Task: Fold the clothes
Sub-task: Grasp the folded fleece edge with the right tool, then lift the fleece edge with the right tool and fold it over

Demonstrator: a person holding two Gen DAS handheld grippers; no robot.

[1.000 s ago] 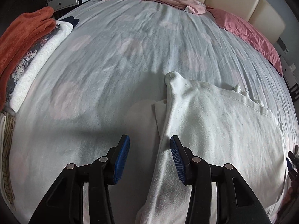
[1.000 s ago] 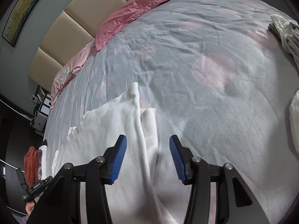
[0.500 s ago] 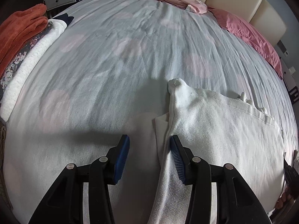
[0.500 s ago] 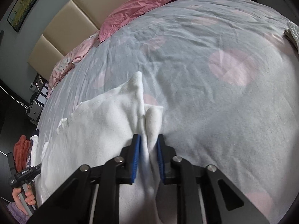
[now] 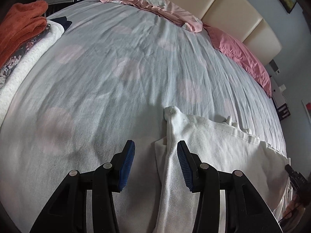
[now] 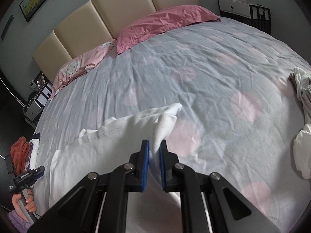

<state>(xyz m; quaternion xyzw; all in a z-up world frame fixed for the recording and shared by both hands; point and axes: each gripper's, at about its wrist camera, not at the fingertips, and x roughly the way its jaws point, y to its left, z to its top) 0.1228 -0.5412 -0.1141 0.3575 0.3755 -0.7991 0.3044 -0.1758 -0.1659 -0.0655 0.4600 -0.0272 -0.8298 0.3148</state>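
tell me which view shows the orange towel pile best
The left wrist view: the orange towel sits large at upper left, on top of a floral cloth and a white knit. The right wrist view shows the orange towel only small and squeezed at the left edge.

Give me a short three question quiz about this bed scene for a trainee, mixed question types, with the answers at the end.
1. True or false: the right tool is shut on the white garment.
2. Multiple choice: the folded stack with the orange towel on top lies at which edge of the left wrist view? A) left B) right C) bottom
3. Fill in: the left tool stands ____, with a ridge of the white garment beside one of its fingers.

Key
1. True. The pads pinch a raised fold of the cloth.
2. A.
3. Open. Its fingers do not pinch the cloth.
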